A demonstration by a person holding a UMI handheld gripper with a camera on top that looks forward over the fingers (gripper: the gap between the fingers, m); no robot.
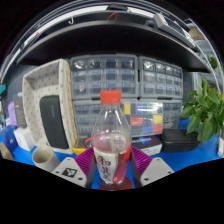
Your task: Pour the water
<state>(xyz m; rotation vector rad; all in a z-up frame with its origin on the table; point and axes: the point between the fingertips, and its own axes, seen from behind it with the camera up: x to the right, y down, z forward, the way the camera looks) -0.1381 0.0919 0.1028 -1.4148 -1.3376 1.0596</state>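
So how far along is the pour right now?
Done: the gripper is shut on the bottle, both pads pressing its sides. In hand: bottle upright, and its red cap looks to be on. Left: uncapping, then tilting over a vessel, perhaps the white cup beside the fingers. No water looks poured yet.

Lighting: bright, even, indoor; long ceiling strip lights [100, 12] overhead. Shadows: soft and faint. Glare: pale highlights on clear bottle [111, 150]. Distortion: strong fisheye, shelving [120, 75] and ceiling bow toward the rim. Focus: bottle fairly sharp; plant [205, 108] softer.
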